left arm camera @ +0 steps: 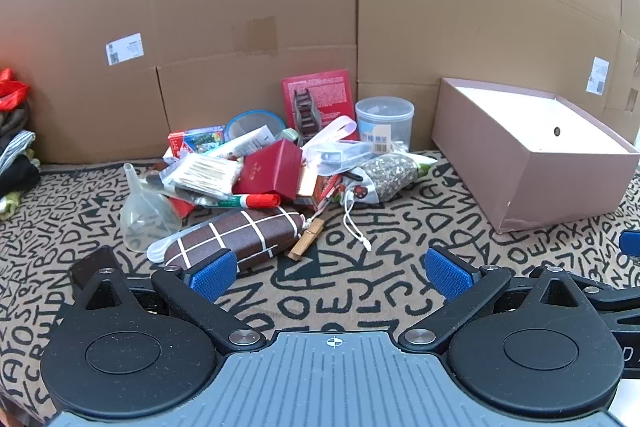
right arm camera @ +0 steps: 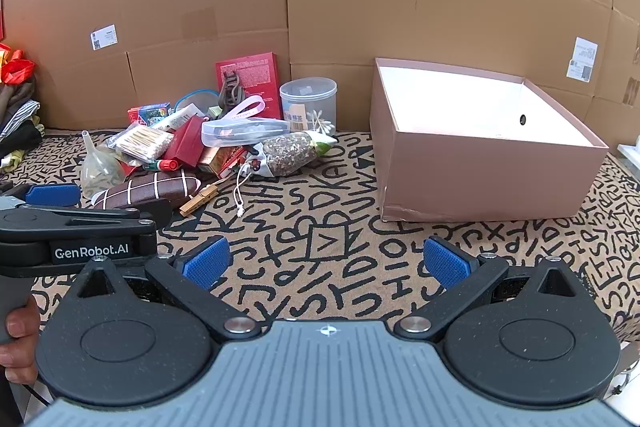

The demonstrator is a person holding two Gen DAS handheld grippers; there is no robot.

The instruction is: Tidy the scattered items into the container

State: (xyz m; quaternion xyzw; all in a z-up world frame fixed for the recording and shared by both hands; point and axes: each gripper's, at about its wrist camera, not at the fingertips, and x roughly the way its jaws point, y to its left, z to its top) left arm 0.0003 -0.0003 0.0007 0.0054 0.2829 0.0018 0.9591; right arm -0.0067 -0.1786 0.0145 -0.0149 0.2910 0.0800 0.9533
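Right now both tools are empty: your left gripper point(left arm camera: 328, 271) and right gripper point(right arm camera: 326, 261) hover with jaws spread wide over the patterned mat point(right arm camera: 320, 267). All the clutter sits in 1 heap left of the pink box point(right arm camera: 480, 183), which stands open and looks empty. Nearest your left gripper lies the brown checked case point(left arm camera: 236, 233), at the front of the heap; it looks firm and light, so pinch it across its narrow middle. Beside it, the wooden clothespin point(left arm camera: 307, 239) is small and stiff. Behind it, the clear funnel point(left arm camera: 144, 215) looks slippery; take its rim.
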